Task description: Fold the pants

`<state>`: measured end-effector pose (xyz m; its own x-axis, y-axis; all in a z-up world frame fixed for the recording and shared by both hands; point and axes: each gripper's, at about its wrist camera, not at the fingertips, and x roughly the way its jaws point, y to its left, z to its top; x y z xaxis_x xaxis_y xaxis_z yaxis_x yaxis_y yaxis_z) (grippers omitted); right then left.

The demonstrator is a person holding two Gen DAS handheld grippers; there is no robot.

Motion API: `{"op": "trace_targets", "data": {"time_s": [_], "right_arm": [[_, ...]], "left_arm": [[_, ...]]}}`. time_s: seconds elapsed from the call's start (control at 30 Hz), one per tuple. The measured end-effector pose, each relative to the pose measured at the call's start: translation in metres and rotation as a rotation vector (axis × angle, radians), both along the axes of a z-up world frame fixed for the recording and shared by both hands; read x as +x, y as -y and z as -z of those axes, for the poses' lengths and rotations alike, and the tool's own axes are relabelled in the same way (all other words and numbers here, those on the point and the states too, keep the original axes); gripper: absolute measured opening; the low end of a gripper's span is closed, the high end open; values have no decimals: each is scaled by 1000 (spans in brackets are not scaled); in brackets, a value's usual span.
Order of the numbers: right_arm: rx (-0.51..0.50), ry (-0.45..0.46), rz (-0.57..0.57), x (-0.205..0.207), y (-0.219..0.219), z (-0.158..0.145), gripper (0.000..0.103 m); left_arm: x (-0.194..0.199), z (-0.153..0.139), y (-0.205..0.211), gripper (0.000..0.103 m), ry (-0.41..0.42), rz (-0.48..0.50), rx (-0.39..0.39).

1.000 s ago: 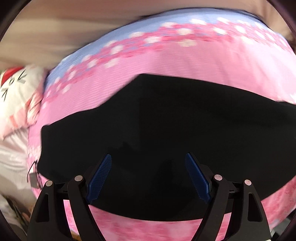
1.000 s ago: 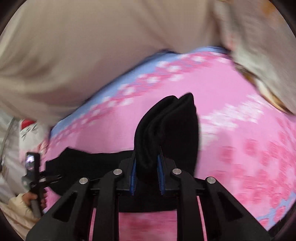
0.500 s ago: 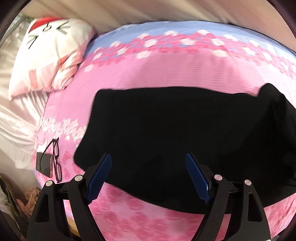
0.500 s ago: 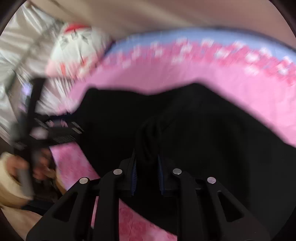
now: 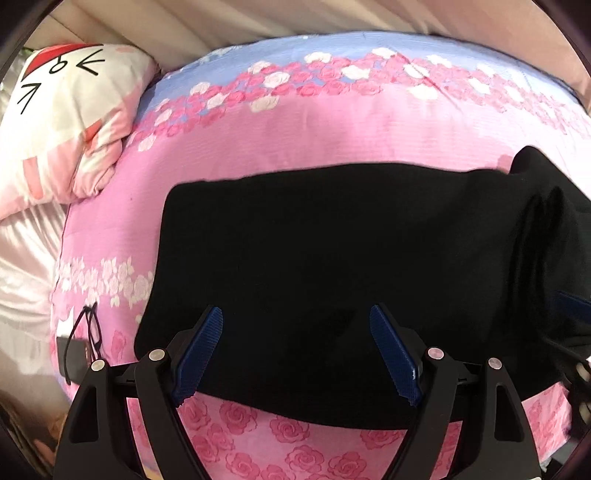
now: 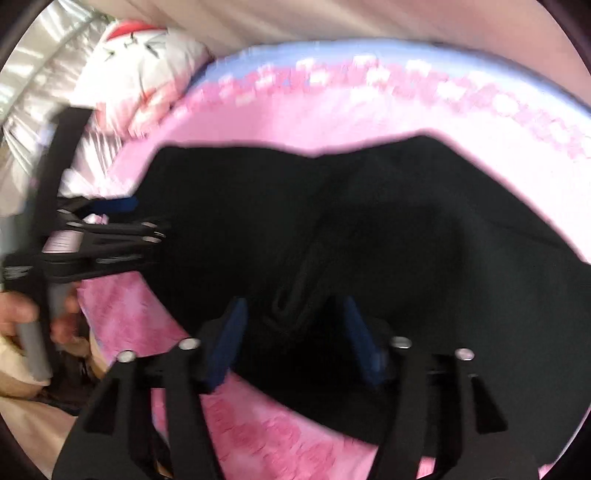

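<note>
The black pants lie spread on the pink rose bedspread, with a bunched fold rising at their right end. My left gripper is open and empty, its blue pads over the pants' near edge. In the right wrist view the pants fill the middle, with a bunch of cloth between the pads. My right gripper is open, its jaws apart around that bunch. The left gripper shows at the left edge of this view, at the pants' left end.
A white cat-face pillow lies at the bed's far left. Black glasses on a dark phone sit near the bed's left edge. A beige curtain hangs behind. The person's hand holds the left gripper's handle.
My right gripper carried the pants' end leftwards over the rest and has now opened, letting the cloth go. The left gripper stayed open and drew back from the pants.
</note>
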<state>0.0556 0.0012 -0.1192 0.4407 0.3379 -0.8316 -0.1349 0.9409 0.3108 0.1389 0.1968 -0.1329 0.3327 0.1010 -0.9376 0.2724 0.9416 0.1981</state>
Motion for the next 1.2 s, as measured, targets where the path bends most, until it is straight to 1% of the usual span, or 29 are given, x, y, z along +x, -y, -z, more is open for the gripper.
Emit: {"op": "trace_targets", "data": {"time_s": [0.07, 0.13, 0.17, 0.2, 0.23, 0.3, 0.33, 0.37, 0.4, 0.43, 0.47, 0.53, 0.6, 0.63, 0.7, 0.73, 0.77, 0.83, 0.93, 1.03, 1.13, 1.2], "right_arm": [[8, 42, 61, -12, 16, -20, 58], [2, 33, 132, -9, 30, -24, 46], [-13, 26, 160, 1, 37, -22, 37], [-28, 16, 165, 11, 38, -17, 26], [-48, 0, 162, 22, 35, -9, 24], [-85, -61, 130, 49, 24, 16, 19], [-97, -84, 113, 57, 18, 25, 19], [-147, -102, 87, 68, 9, 34, 19], [-193, -93, 71, 73, 2, 35, 19], [-201, -96, 73, 74, -1, 31, 19], [-186, -97, 89, 74, 3, 26, 19], [-145, -63, 110, 67, 8, 17, 19], [-181, -97, 84, 69, 4, 33, 19], [-188, -83, 80, 67, 3, 34, 19], [-179, -96, 97, 69, 5, 24, 20], [-153, -66, 112, 65, 6, 9, 21], [-133, -41, 121, 66, 5, 2, 21], [-130, -8, 134, 62, 3, -13, 21], [-152, 5, 122, 56, -4, -25, 21], [-139, 36, 81, 57, -23, -36, 21], [-177, 70, -37, 64, -65, -43, 30], [-186, 94, -129, 68, -102, -46, 47]], "left_arm": [[1, -1, -3, 80, 0, 2, -16], [1, 1, -4, 80, -9, 3, -27], [0, 2, -3, 80, -10, 4, -28], [-1, 2, -2, 80, -10, 8, -29], [-3, 3, -1, 80, -13, 14, -30], [-5, 2, 2, 80, -15, 20, -32], [-7, 0, 3, 80, -16, 22, -38], [-8, -1, 3, 80, -17, 25, -47], [-8, -3, 3, 80, -22, 25, -59], [-9, -4, 3, 80, -26, 23, -68], [-9, -4, 2, 80, -35, 16, -78], [-10, -6, 0, 80, -42, 3, -90], [-11, -7, -2, 80, -43, -12, -101], [-12, -7, -3, 80, -45, -17, -102], [-13, -4, -3, 80, -53, -24, -94], [-13, -3, -4, 80, -56, -25, -88], [-13, -3, -4, 80, -56, -26, -84], [-14, -4, -6, 80, -50, -29, -87], [-15, -1, -9, 80, -56, -32, -92], [-17, 0, -14, 80, -62, -43, -97], [-24, -2, -26, 80, -62, -57, -99], [-35, -1, -39, 80, -66, -71, -92]]}}
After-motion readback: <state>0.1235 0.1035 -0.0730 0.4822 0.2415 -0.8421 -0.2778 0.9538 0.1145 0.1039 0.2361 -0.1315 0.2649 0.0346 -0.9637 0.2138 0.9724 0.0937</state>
